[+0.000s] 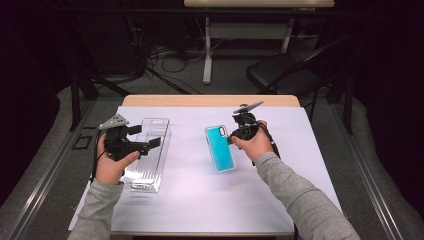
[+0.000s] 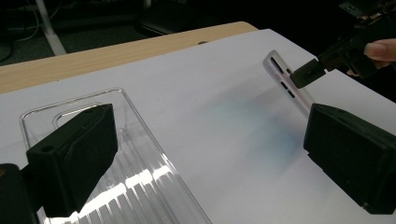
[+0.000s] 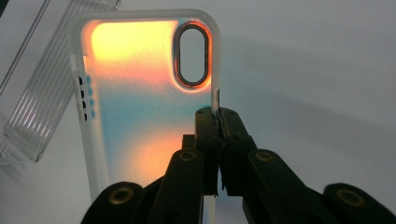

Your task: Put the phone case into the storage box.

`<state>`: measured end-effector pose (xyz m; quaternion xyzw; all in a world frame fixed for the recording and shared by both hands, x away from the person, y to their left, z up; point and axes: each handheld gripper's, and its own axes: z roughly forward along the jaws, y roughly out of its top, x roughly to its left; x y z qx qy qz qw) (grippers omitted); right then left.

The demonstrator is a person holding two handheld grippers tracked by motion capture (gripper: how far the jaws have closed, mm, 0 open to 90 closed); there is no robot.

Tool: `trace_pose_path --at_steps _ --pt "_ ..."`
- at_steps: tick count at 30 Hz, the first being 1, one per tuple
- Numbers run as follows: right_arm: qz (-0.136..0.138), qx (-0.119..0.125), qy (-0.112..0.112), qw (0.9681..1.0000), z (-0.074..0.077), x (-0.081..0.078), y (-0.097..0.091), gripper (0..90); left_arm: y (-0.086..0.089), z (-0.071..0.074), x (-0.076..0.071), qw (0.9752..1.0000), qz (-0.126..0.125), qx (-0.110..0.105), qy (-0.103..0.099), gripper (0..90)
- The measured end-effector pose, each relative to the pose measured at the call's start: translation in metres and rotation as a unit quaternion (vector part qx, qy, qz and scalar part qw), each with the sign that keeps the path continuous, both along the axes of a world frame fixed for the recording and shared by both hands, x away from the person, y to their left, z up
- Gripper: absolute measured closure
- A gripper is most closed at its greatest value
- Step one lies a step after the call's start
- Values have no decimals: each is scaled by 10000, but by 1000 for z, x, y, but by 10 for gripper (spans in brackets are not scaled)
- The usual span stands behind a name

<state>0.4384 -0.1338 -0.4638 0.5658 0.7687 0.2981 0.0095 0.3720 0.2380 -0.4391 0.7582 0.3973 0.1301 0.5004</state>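
Note:
A see-through phone case [image 1: 220, 148] with a teal, iridescent back is near the middle of the white sheet. My right gripper [image 1: 231, 139] is shut on its right long edge, near the camera cutout. The right gripper view shows the pads [image 3: 208, 128] pinching that thin rim of the case [image 3: 135, 93]. From the left gripper view the case [image 2: 285, 79] looks tilted, held by the right gripper [image 2: 310, 72]. My left gripper [image 1: 147, 136] is open above a clear plastic packaging tray [image 1: 147, 165], with nothing between its wide jaws [image 2: 210, 158].
A white sheet [image 1: 200, 200] covers most of the wooden table [image 1: 210, 100]. The clear tray [image 2: 140, 154] lies lengthwise at the left, also visible in the right gripper view [image 3: 37, 107]. A black chair [image 1: 285, 72] and cables are beyond the far edge.

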Motion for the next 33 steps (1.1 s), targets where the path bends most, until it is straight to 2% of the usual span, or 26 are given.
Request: trace_pose_path --at_steps 2,3,7,9,10,11,14,20,26,30,33 --pt "17 -22 17 10000 0 0 1 877 -2 0 0 10000 -16 18 13 31" --pt "-2 50 -76 10000 -1 0 2 877 -2 -1 0 10000 -18 10 8 31" --pt "-3 17 -112 9999 1 -1 4 877 -8 -2 0 9999 -95 53 30 31" --pt "-17 76 -190 9998 1 -1 4 877 -12 -3 -1 9999 -144 77 40 31" --pt "-32 104 -333 9994 2 -2 5 877 -15 -4 -1 9998 -177 105 57 31" --pt "-32 104 -333 9994 2 -2 5 877 -15 -4 -1 9998 -177 105 57 31" --pt "-80 178 -544 9983 4 -3 7 877 -22 -6 -2 9996 -262 113 76 33" --pt "-124 295 -802 9963 7 -4 10 877 -32 -8 -4 9992 -365 122 52 69" --pt "-137 306 -988 9945 9 -7 16 877 -43 -10 -6 9988 -482 49 72 99" --pt "-86 300 -1162 9927 11 -10 23 877 -49 -13 -7 9984 -548 -21 113 154" --pt "-65 304 -1166 9927 11 -11 25 877 -52 -14 -8 9984 -546 -73 142 154"
